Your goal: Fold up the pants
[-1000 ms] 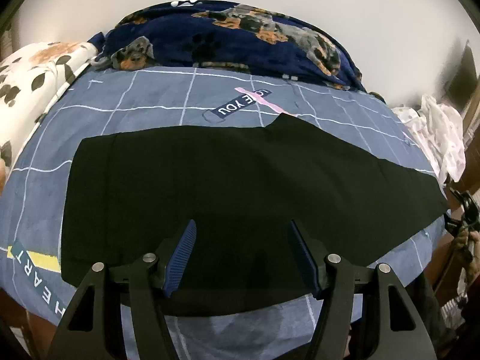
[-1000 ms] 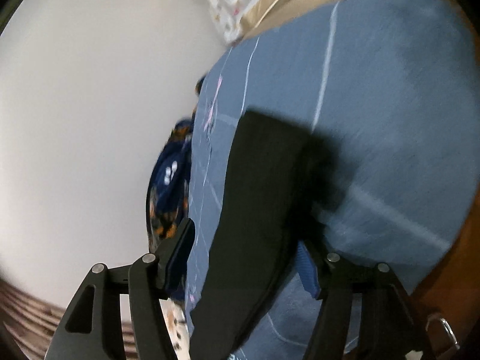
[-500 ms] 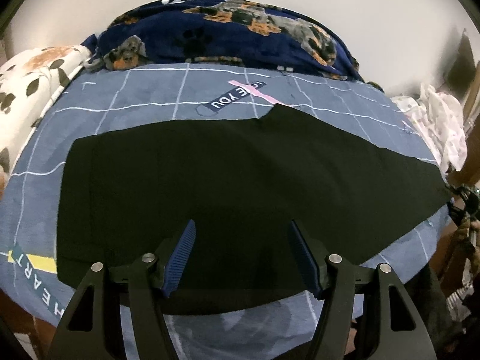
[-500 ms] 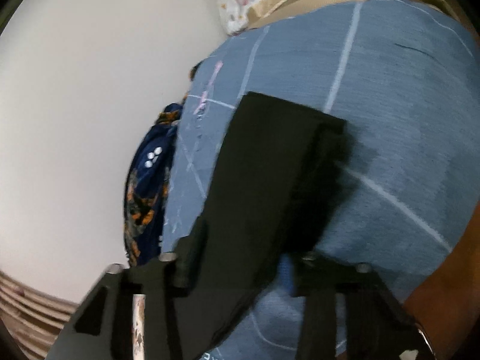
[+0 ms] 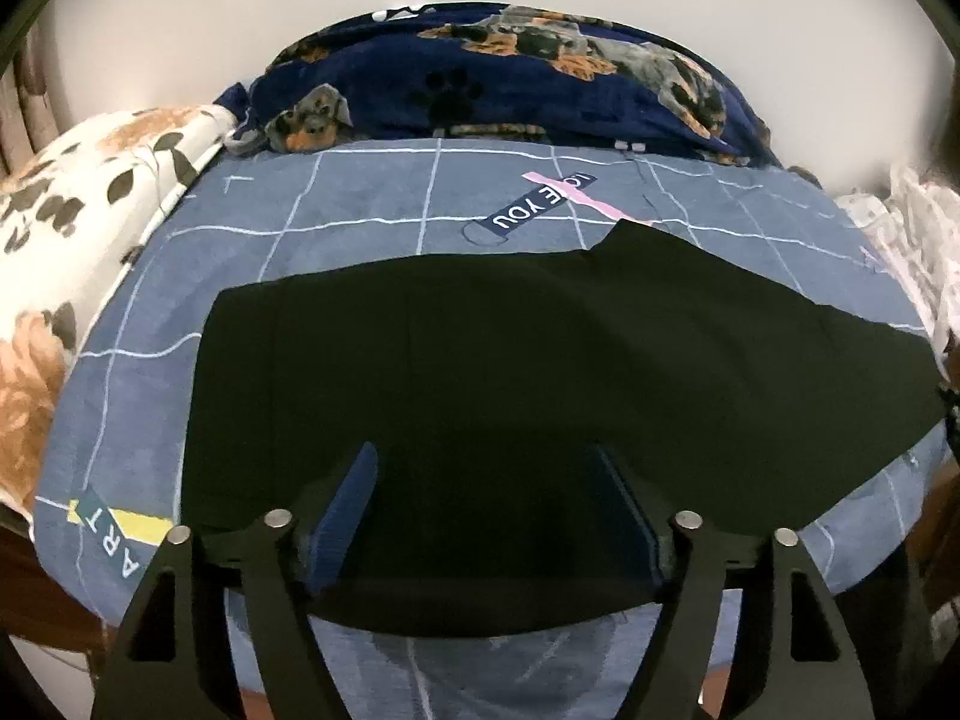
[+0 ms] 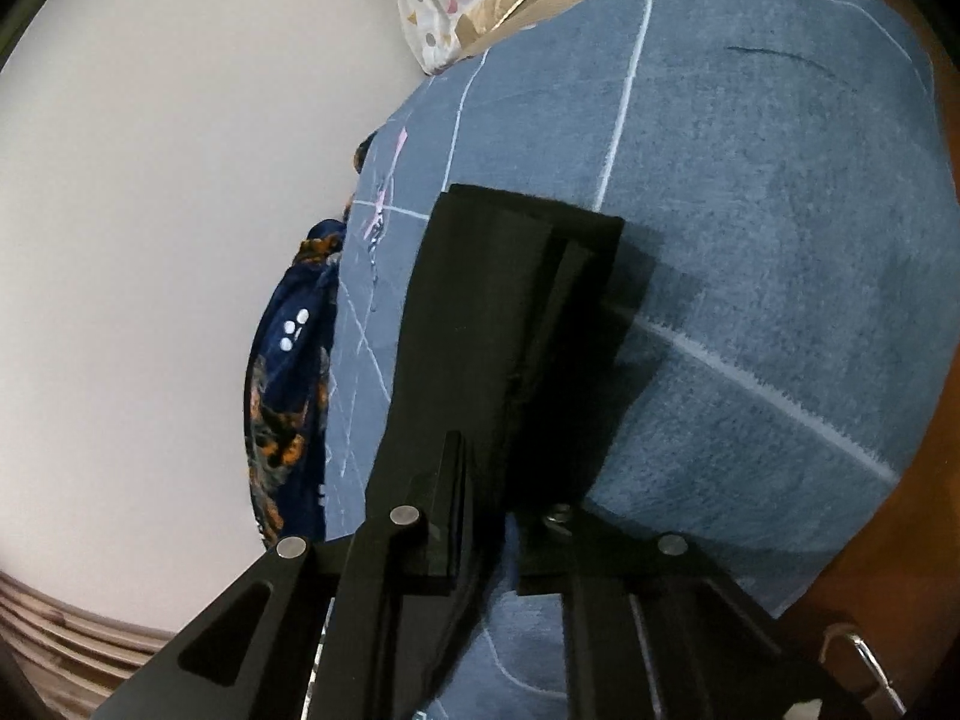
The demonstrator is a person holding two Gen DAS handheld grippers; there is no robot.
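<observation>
The black pants (image 5: 540,372) lay flat on the blue bedspread (image 5: 360,192), their long axis running crosswise in front of the left gripper (image 5: 486,510), whose jaws had just been opening and stood wide apart above the near edge, clasping nothing. At the far end the right gripper (image 6: 492,504) had just been closing and was now clamped on the pants' edge, where a second earlier the cloth lay loose between open fingers. The right hand therefore held the end to carry over.

Left gripper (image 5: 489,498): jaws wide apart, just been opening, tilted steeply down, nothing pinched between pads. Right gripper (image 6: 480,516): jaws just been closing, clamped on black pants (image 6: 480,312) edge.
</observation>
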